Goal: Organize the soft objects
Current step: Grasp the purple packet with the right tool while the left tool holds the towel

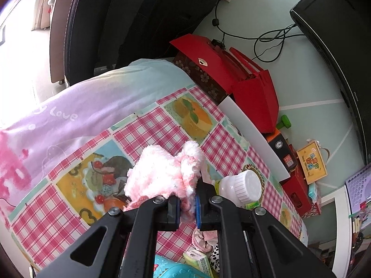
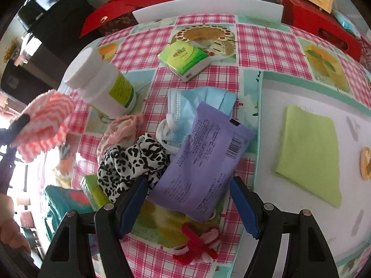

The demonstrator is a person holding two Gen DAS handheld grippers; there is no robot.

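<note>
My left gripper [image 1: 186,210] is shut on a fluffy pink-and-white striped cloth [image 1: 162,176] and holds it above the checked tablecloth [image 1: 143,127]; the cloth also shows at the left of the right wrist view [image 2: 44,125]. My right gripper [image 2: 189,206] is open, its jaws either side of the near end of a purple soft pack [image 2: 204,162]. Beside the pack lie a leopard-print scrunchie [image 2: 132,162], a pink lace scrunchie [image 2: 120,127], a blue face mask [image 2: 197,106] and a red-and-pink bow [image 2: 197,243]. A green cloth [image 2: 308,153] lies on a white mat [image 2: 301,92].
A white bottle [image 2: 102,85] stands at the left; it also shows in the left wrist view [image 1: 241,185]. A green tissue pack [image 2: 185,58] lies farther back, another [image 2: 92,192] near a teal case [image 2: 62,201]. Red boxes [image 1: 252,88] and a white board [image 1: 252,136] line the table's far edge.
</note>
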